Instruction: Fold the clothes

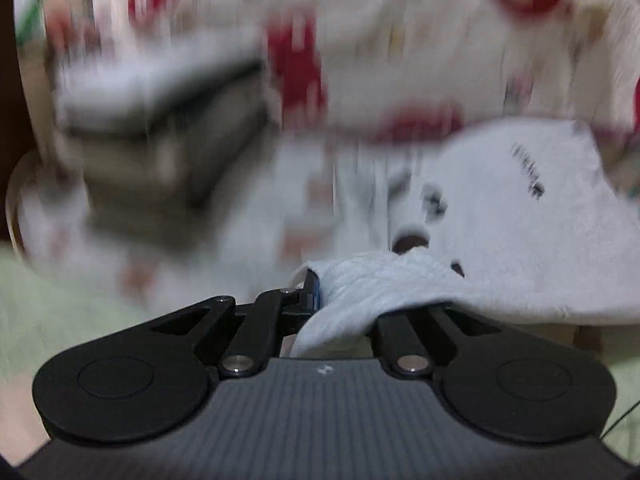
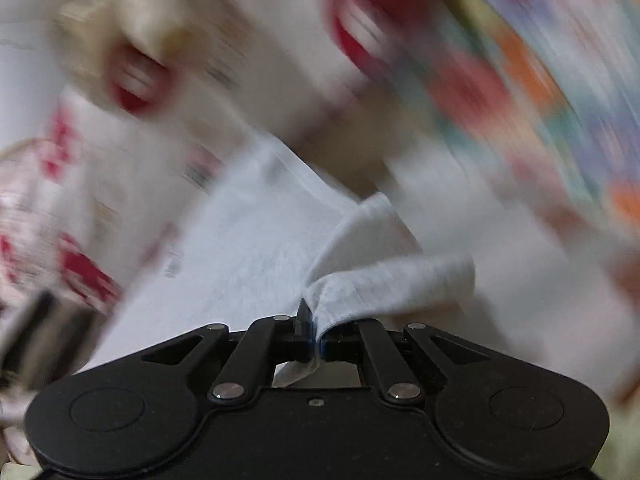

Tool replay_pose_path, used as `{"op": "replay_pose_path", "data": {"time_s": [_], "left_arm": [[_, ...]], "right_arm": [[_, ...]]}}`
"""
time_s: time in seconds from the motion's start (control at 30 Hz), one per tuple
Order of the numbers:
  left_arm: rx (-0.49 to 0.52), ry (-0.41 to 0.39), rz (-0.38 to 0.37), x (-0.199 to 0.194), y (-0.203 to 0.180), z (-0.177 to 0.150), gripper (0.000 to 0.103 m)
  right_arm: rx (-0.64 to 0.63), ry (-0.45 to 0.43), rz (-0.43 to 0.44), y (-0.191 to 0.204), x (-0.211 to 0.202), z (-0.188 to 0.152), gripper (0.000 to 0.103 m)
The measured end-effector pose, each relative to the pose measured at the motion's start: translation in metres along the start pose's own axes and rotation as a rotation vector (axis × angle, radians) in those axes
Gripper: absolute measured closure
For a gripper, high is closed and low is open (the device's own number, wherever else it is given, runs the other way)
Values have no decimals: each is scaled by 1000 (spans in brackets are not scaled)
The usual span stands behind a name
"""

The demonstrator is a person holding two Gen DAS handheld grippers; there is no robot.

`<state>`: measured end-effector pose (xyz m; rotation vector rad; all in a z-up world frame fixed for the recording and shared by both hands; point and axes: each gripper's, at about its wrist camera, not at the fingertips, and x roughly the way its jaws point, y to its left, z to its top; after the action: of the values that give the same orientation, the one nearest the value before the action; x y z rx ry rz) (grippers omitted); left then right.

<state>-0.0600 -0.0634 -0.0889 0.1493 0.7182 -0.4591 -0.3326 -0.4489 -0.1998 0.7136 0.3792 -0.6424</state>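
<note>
Left wrist: both grippers (image 1: 320, 300) (image 2: 314, 332) pinch garment (image 1: 500, 216) edges.

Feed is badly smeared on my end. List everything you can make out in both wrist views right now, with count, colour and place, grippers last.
white garment: one, pale white with small dark print, stretched between both grippers; also in the right wrist view.
patterned fabric: one, white with red shapes, behind and under the garment; too blurred to tell more.
folded stack: one, white and dark grey layers, left in the left wrist view; blurred.
multicoloured cloth: one, orange, red, teal and blue, upper right in the right wrist view; blurred.
pale green surface: one, lower left of the left wrist view.
left gripper: black, shut on the garment's edge.
right gripper: black, shut on a ribbed edge.
</note>
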Motion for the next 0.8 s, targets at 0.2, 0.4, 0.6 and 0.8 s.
{"op": "replay_pose_path", "data": {"time_s": [0.2,0.4,0.6,0.8], "left_arm": [[32,83,46,12,-10,-29,96],[22,71,11,-10,-3,-14,96],[12,114,-19,-19,4,-12,96],[35,245,3,8,-1,-36,96]], "right_arm": [[-54,62,-35,-12,14,-34,99],[-197,-34,-70,16,-6,-4,100],[-356,-30,-129,21,-51,-9,100],[-101,86,-139,-47,-38,-41,100]]}}
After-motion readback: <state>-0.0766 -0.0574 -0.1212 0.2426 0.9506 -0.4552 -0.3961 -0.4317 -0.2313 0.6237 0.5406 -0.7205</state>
